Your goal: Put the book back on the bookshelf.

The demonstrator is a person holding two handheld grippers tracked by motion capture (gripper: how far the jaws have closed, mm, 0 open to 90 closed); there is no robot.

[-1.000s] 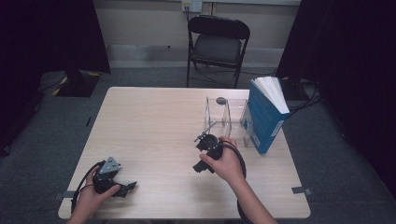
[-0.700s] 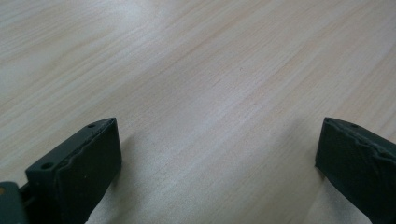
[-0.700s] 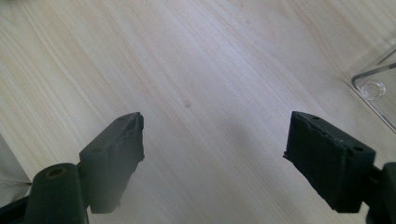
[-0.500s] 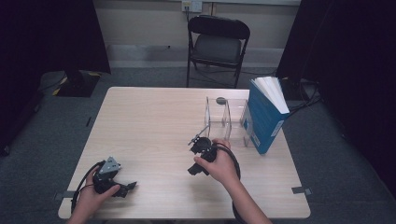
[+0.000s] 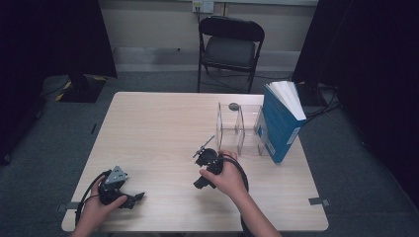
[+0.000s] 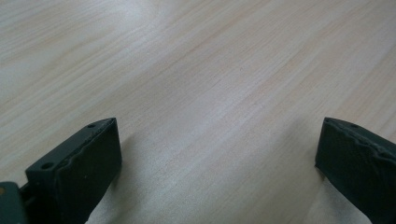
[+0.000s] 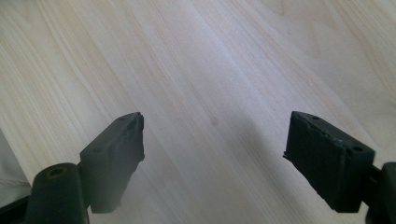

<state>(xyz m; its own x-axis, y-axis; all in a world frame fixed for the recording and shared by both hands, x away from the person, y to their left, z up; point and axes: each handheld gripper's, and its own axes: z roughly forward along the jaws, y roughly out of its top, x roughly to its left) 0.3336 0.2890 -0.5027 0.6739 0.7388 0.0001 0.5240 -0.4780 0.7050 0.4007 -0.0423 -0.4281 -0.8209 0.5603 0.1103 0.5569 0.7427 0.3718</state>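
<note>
Right gripper [image 5: 199, 173] low over the table [image 5: 158, 128], near the clear stand [image 5: 232, 126], jaws spread wide, empty. Left gripper [image 5: 136, 197] at the near-left edge, likewise spread.

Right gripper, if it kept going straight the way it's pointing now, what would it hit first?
Most likely the bare table top. The right gripper looks down along its open jaws at plain wood, with nothing between them or ahead. How far off the surface is cannot be judged.
</note>
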